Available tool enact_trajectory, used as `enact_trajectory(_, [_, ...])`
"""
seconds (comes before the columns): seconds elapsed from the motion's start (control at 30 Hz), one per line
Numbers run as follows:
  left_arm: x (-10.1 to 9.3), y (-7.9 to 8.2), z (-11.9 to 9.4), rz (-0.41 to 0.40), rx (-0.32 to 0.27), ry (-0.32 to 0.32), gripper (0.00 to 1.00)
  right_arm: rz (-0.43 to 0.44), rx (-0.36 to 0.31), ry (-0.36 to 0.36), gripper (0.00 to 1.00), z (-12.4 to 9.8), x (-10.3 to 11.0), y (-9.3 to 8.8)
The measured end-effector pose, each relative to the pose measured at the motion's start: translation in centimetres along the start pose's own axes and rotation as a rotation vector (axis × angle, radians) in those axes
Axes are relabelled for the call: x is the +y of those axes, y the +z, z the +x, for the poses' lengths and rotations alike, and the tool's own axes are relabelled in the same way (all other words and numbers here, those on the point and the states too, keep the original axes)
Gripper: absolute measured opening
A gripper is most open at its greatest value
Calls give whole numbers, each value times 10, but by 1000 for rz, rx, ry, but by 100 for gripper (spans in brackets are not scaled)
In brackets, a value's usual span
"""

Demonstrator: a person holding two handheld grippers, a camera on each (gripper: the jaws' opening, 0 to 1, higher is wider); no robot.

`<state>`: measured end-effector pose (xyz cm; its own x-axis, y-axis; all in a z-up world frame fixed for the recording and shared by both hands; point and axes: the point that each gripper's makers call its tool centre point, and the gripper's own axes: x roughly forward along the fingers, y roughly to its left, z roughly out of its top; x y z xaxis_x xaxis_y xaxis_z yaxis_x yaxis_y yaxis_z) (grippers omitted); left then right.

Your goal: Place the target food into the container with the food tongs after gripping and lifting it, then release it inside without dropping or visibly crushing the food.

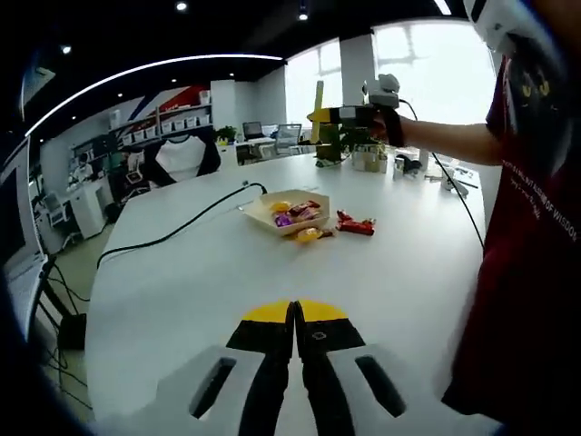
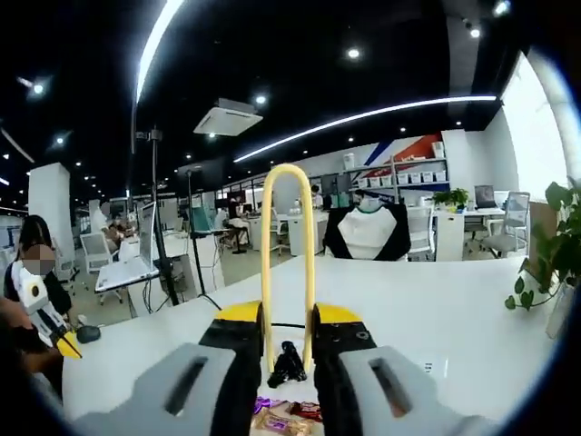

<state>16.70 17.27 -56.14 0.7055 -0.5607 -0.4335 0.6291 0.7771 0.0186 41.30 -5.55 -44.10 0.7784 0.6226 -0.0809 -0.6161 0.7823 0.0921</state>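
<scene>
A shallow beige container lies mid-table with several wrapped sweets in it. A red sweet and a yellow sweet lie on the table just beside it. My left gripper hangs low over the near table, shut with nothing in it. A hand holds my right gripper high beyond the container. In the right gripper view, the right gripper is shut on yellow food tongs, whose loop rises between the jaws. Wrapped sweets lie below it.
A black cable runs over the white table toward the container. Potted plants and small items stand at the far edge. A person in a dark red shirt stands at the table's right side. Desks and chairs lie beyond.
</scene>
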Motion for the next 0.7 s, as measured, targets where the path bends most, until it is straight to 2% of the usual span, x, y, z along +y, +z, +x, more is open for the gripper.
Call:
enact_trajectory(0.1, [-1,-2,0,-7,2,3,1,47,-9,-3,23,7,-2,-2])
enact_trajectory(0.13, [-1,-3,0,-8,3,3,1,74,-14,17,23,8,2,0])
enact_trajectory(0.23, [-2,-2,1,-11,1,1,1,17,-14,7,23,3,2,4])
enact_trajectory(0.3, [-3,-1,2,-11,-2,-3,1,27,-8,10,23,0,3,3])
enact_trajectory(0.37, [-4,0,4,-7,-4,-9,1,3,11,-8,23,-8,1,0])
enact_trajectory(0.7, [-11,9,15,18,-20,-46,1,-5,-7,-55,24,-48,-4,5])
